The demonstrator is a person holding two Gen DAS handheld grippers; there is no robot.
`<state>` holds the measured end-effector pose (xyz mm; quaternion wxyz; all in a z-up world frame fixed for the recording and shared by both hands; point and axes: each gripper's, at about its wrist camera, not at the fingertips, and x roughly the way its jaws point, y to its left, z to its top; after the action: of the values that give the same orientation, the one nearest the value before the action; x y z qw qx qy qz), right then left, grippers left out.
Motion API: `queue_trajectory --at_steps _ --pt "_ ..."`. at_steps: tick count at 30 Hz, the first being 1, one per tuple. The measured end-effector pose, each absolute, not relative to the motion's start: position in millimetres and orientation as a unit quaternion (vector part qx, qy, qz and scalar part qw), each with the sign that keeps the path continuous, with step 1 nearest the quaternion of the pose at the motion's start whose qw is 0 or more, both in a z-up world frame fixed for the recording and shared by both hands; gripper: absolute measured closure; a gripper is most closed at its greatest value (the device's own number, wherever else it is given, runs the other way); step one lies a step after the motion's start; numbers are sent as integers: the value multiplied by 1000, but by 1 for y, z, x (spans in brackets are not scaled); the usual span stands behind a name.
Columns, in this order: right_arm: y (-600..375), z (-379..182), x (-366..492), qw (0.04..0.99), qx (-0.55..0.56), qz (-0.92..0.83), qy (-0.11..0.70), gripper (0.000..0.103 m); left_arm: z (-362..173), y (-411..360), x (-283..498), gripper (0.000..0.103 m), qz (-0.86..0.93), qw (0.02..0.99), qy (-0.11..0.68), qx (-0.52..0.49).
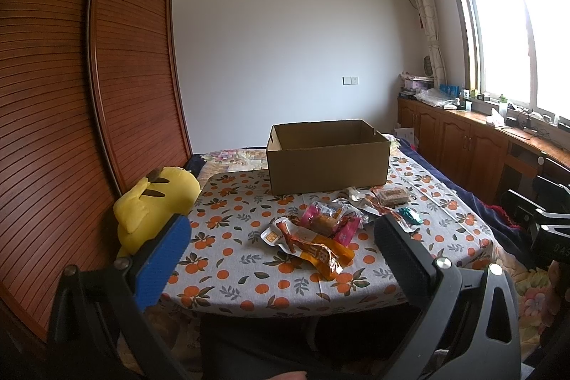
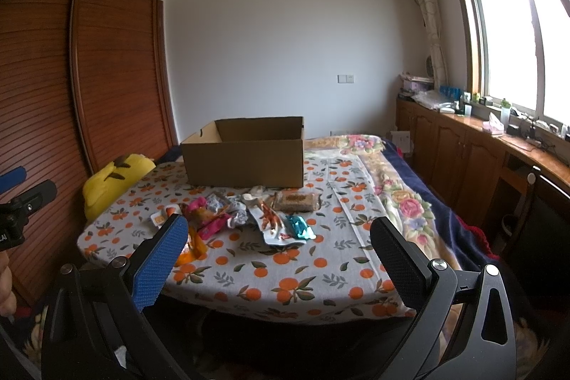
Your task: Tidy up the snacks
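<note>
On an orange-print table (image 2: 285, 276), a heap of snacks (image 1: 320, 230) lies just near of an open cardboard box (image 1: 326, 162), while both grippers, left (image 1: 281, 259) and right (image 2: 278, 255), hover spread wide, holding nothing.

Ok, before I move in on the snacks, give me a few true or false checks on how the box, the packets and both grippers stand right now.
1. The cardboard box is open at the top. True.
2. The snack packets are already in the box. False: they lie on the orange-print tablecloth in front of it; the part of the box's inside that shows holds none.
3. The left gripper is shut on a packet. False: its jaws stand wide apart, holding nothing.
4. The right gripper is open and short of the packets. True.
5. A yellow plush toy sits inside the box. False: it is off the table's left edge, by the wooden wardrobe.
</note>
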<state>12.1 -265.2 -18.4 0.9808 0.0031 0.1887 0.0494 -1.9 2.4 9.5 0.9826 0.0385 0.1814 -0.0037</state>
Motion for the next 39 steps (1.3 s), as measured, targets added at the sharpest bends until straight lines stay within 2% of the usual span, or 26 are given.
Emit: queue_trajectory --at_steps 10,18,32,39 --pt "-266 -18 11 980 3 50 190 0 11 2 -1 0 -5 982 186 38" --pt "-267 -35 22 976 4 53 210 0 -16 5 16 0 -6 976 216 35" --pt "-275 -76 101 962 -14 79 259 0 -82 2 115 0 -44 954 298 8" --pt "-276 -95 143 953 -27 99 287 0 -115 1 157 4 -64 936 343 -36"
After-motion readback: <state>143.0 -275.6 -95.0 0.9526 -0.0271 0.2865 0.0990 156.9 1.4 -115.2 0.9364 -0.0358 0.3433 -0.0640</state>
